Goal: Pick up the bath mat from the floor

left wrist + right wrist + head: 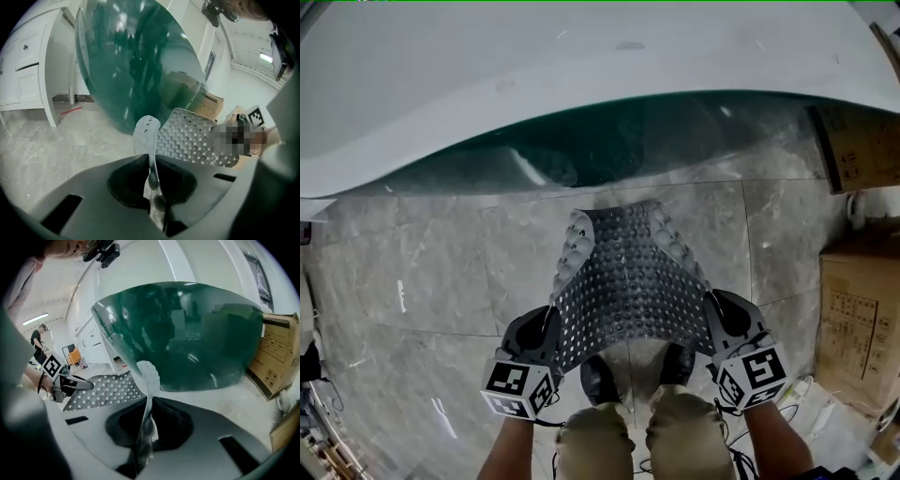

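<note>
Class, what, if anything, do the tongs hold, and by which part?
The bath mat: left tongs grip its near left corner, right tongs its near right corner.

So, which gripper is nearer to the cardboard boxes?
Right. The right gripper grips the bath mat at the corner on the side of the boxes; the left gripper grips the other near corner, farther away across the mat.
</note>
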`<state>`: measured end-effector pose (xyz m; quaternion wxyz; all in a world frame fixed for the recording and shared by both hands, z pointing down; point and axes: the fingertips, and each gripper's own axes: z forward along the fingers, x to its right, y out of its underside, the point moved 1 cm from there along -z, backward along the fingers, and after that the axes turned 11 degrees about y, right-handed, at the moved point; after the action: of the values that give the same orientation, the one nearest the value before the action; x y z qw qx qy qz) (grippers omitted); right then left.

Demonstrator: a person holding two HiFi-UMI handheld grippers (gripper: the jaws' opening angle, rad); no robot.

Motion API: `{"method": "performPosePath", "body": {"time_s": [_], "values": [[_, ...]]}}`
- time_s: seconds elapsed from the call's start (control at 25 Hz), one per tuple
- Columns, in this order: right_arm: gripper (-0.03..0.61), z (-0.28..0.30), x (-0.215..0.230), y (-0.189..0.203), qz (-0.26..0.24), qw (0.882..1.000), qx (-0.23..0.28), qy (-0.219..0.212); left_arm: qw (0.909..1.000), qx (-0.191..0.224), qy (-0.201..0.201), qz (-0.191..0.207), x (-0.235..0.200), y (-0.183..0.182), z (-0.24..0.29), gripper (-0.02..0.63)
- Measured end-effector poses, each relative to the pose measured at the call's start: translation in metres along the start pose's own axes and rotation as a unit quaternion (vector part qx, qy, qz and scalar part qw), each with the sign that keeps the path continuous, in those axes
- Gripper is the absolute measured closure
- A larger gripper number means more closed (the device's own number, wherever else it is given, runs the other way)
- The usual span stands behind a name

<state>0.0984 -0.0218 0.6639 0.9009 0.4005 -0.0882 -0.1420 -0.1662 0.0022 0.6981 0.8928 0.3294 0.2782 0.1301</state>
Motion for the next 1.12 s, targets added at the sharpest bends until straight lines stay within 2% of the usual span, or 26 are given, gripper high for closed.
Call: {"method": "performPosePath", "body": {"time_s": [0.4,1.12], "values": [[0.549,-0.043,-0.014,-0.04,-0.002,1.0,0.008,-0.009,0.9998,-0.001,0.005,0.018,0.034,-0.037,-0.038,0.577],[0.549,-0.144,-0.028,-0.141,-0.01,0.999,0.031,-0.019,0.9997,0.015,0.01,0.019,0.104,-0.12,-0.13,0.577]]}}
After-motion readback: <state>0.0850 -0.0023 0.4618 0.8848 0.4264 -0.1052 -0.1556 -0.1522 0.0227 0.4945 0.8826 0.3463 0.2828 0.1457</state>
